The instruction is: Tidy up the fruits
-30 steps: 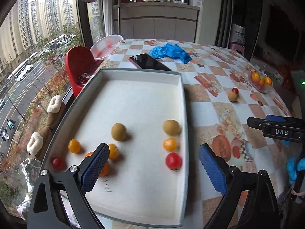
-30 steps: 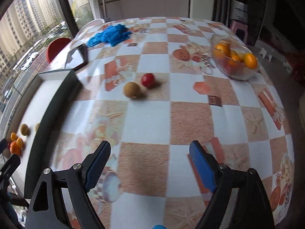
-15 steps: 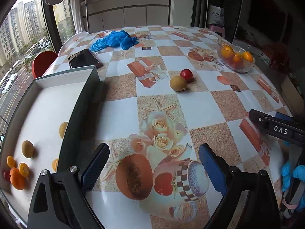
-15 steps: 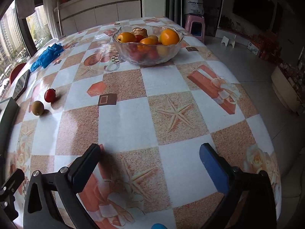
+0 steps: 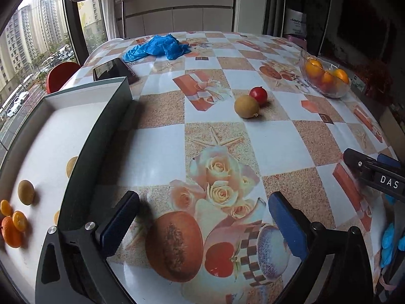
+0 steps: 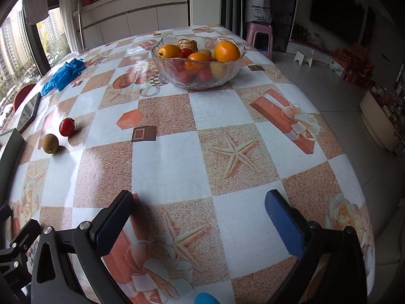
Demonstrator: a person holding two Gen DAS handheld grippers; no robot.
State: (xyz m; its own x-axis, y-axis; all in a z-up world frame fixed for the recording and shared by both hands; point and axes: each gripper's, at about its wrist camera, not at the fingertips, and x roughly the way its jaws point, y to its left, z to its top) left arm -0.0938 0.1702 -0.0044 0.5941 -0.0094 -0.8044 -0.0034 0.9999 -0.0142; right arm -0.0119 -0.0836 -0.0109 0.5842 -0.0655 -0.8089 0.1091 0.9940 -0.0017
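- Left claw [image 5: 202, 217], black frame with blue ribbed pads, is being held wide open over the checkered, flower-printed counter [image 5: 273, 141]; its jaws have just been opening further, nothing between them.
- Right claw [image 6: 200, 215], same build, is being held wide open above a starfish-printed square; its jaws have just been opening, nothing between them.
- Round brownish-green kiwi-like fruit [image 5: 246, 106] and small glossy red tomato-like fruit [image 5: 258, 95] are being seen on the bare counter, touching or just beside each other, well ahead of the left claw.
- Same pair is being seen at the left edge of the right wrist view: brown fruit [image 6: 50, 143], red fruit [image 6: 67, 127], apart from the right claw.
- Clear scalloped glass bowl [image 6: 177, 76] is being seen ahead of the right claw, loaded with oranges and red fruit.
- Large grey-rimmed white tray [image 5: 101, 131] is being seen left of the left claw, carrying small orange citrus [image 5: 11, 231] and a brownish-green fruit [image 5: 26, 192] near its close end.
- Crumpled blue plastic glove [image 5: 157, 48] and dark flat tablet [image 5: 111, 69] are being seen at the far side of the counter, beyond the tray.
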